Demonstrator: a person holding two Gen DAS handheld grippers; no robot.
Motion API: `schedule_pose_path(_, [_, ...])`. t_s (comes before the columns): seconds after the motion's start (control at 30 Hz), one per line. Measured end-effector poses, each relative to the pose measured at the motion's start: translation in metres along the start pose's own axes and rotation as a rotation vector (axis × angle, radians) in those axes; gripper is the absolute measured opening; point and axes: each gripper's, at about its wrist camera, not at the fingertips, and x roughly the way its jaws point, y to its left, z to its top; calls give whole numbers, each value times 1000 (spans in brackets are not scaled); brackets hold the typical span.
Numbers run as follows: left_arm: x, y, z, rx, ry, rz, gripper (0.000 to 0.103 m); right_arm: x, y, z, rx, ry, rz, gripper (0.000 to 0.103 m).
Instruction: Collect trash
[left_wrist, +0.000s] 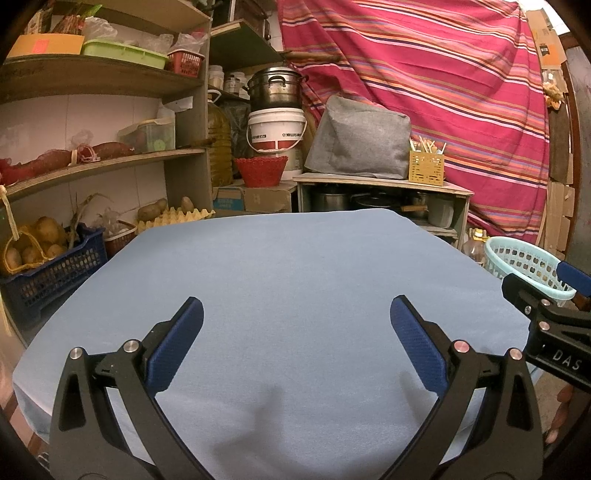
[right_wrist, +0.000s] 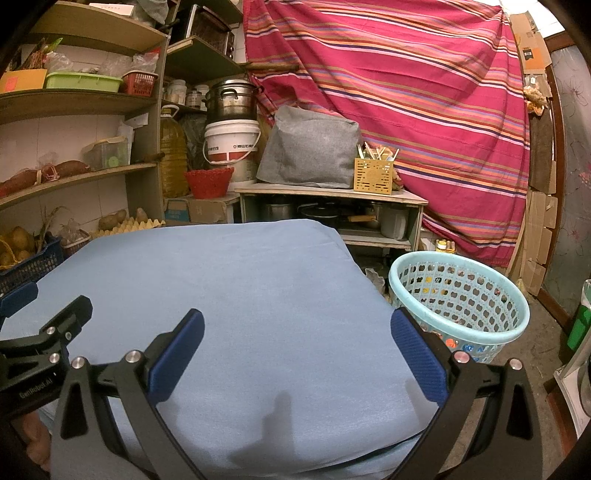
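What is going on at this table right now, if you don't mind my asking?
A person holds a two-finger tool in each hand over a table covered with a light blue cloth. Both the left tool and the right tool are open and hold nothing. No trash shows on the cloth. A pale turquoise basket stands on the floor beside the table's right side, with some colourful items inside it.

The light blue basket (right_wrist: 458, 302) with holes stands upright at the right of the frame, with small colourful bits inside.
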Motion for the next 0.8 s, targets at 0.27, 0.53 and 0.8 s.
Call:
schedule_pose_path(0.27, [0,1,0,1,0,1,98,0,-2,0,0,0,-2,99])
schedule_pose_path(0.53, [1,2,0,2,0,1,98,0,0,0,0,0,-2,99])
schedule_pose_path(0.8, [1,3,0,3,0,2,98,0,-1,0,1,-1,-1,99])
